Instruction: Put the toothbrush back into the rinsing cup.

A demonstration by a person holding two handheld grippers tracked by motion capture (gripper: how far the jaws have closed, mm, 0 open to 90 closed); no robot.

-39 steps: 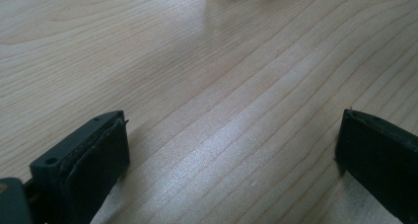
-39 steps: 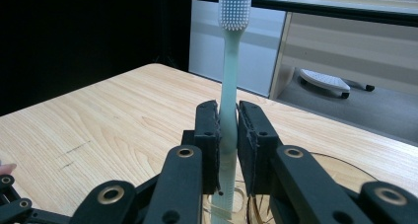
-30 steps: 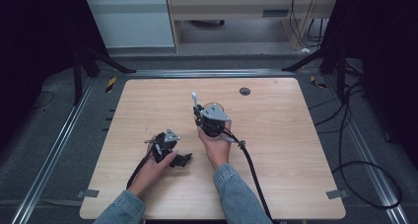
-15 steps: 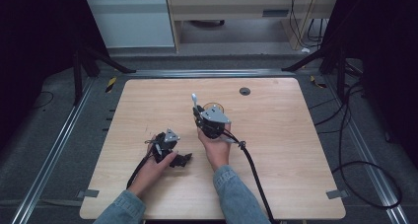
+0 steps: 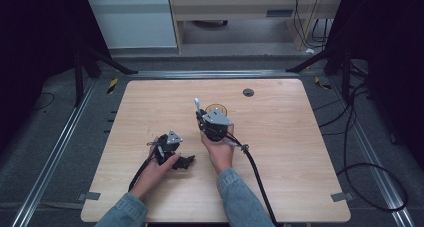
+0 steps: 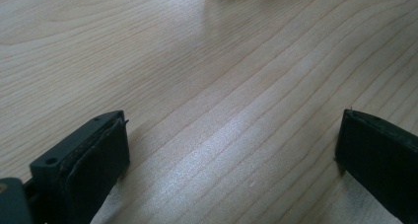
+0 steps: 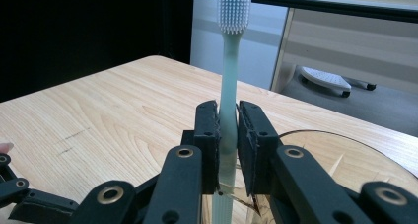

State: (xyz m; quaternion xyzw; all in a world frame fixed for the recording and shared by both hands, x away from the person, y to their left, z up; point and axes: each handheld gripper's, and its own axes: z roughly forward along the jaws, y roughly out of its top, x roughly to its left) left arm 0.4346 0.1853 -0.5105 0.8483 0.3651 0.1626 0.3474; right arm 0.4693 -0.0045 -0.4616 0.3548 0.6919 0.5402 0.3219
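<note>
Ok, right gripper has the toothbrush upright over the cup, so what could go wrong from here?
1. The right gripper pinches the toothbrush on its thin handle, with the long bristled end above; it could pivot or slip in the pads.
2. The glass cup is clear, its rim close under the jaws; a careless lowering could knock it over.
3. The left gripper rests open on the table, so nothing steadies the cup.

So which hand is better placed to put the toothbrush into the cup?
Right. The right gripper already clamps the toothbrush upright above the cup; the left gripper rests open on the table.
</note>
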